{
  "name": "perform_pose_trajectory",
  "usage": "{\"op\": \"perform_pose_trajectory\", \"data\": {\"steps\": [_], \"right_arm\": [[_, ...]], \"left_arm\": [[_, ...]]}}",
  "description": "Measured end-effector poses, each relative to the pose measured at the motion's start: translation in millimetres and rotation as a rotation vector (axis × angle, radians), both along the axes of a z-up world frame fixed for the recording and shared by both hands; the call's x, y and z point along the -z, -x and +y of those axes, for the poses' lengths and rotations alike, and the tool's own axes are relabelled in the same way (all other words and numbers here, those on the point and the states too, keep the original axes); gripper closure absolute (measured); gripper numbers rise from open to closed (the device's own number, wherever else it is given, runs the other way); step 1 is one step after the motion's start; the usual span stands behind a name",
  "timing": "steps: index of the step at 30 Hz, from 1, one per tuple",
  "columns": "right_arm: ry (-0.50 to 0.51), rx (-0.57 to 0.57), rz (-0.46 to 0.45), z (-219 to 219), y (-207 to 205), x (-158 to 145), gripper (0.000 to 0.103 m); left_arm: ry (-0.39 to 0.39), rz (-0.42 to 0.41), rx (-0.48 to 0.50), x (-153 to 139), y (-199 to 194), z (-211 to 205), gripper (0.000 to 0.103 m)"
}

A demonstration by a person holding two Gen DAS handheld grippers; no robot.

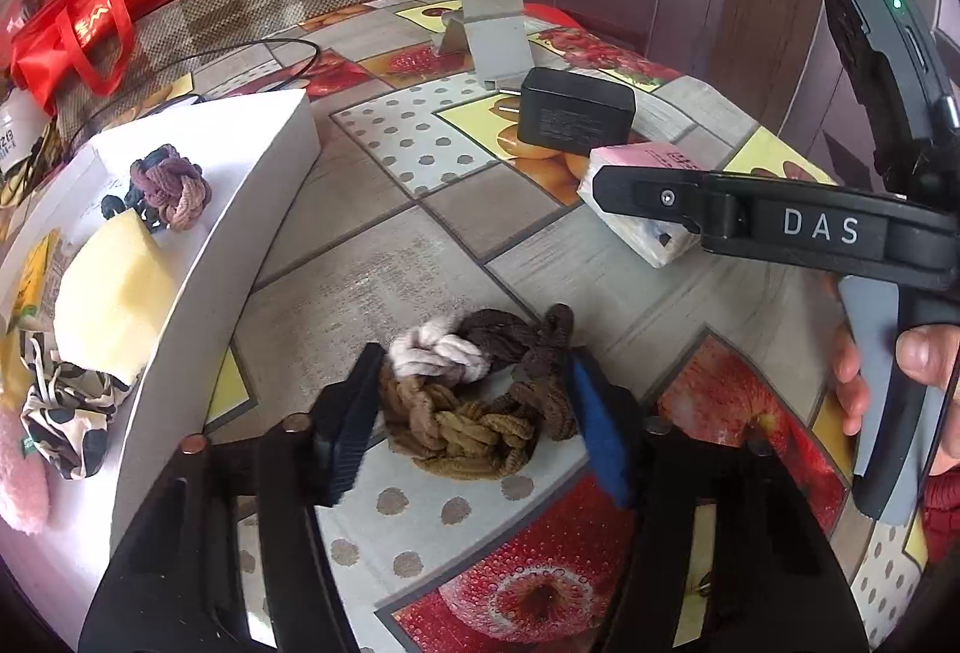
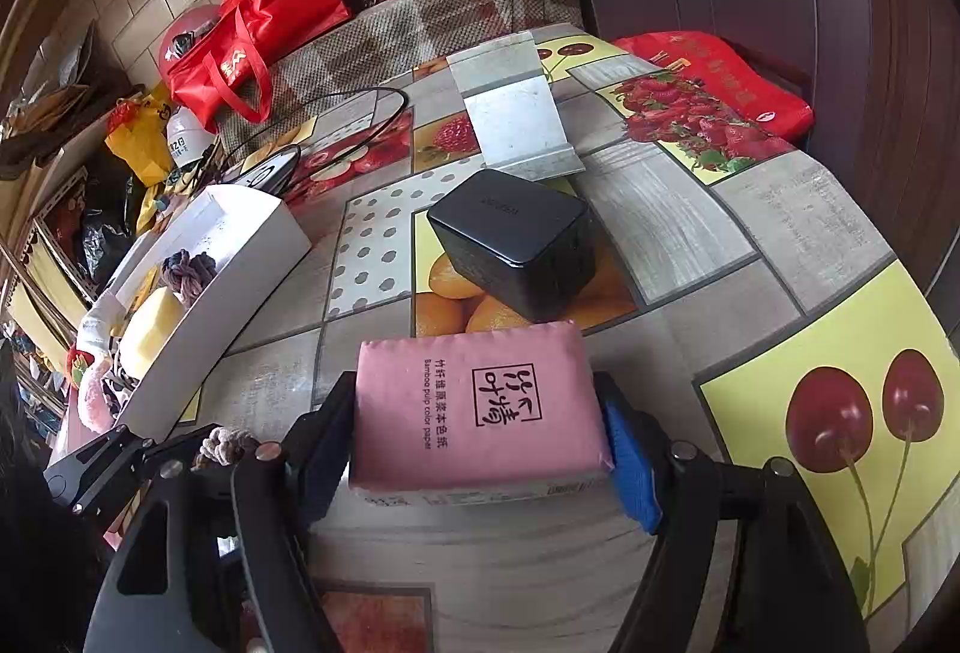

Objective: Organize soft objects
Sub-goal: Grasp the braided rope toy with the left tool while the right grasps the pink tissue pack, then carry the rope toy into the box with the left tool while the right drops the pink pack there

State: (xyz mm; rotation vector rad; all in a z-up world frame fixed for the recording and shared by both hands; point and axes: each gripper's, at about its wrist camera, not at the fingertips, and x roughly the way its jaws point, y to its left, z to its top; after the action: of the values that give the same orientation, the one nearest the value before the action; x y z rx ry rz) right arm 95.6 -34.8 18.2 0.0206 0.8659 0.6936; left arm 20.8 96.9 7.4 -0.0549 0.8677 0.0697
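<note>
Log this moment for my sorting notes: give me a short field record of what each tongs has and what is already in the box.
left tongs: closed on the brown knotted rope bundle, which lies on the table
right tongs: gripping the pink tissue pack by its sides
white box: holds a yellow sponge, a purple knotted rope and a spotted cloth
beyond the pack: black charger, grey metal stand
</note>
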Motion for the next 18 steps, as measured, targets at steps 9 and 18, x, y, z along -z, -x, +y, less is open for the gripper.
{"op": "perform_pose_trajectory", "data": {"steps": [9,18], "right_arm": [[-0.032,0.06,-0.014,-10,0,-3,0.028],[-0.076,0.099,-0.221,-19,45,-28,0.028]], "left_arm": [[-0.049,-0.179,0.002,-24,25,-8,0.065],[-0.114,-0.45,-0.072,-51,71,-8,0.065]]}}
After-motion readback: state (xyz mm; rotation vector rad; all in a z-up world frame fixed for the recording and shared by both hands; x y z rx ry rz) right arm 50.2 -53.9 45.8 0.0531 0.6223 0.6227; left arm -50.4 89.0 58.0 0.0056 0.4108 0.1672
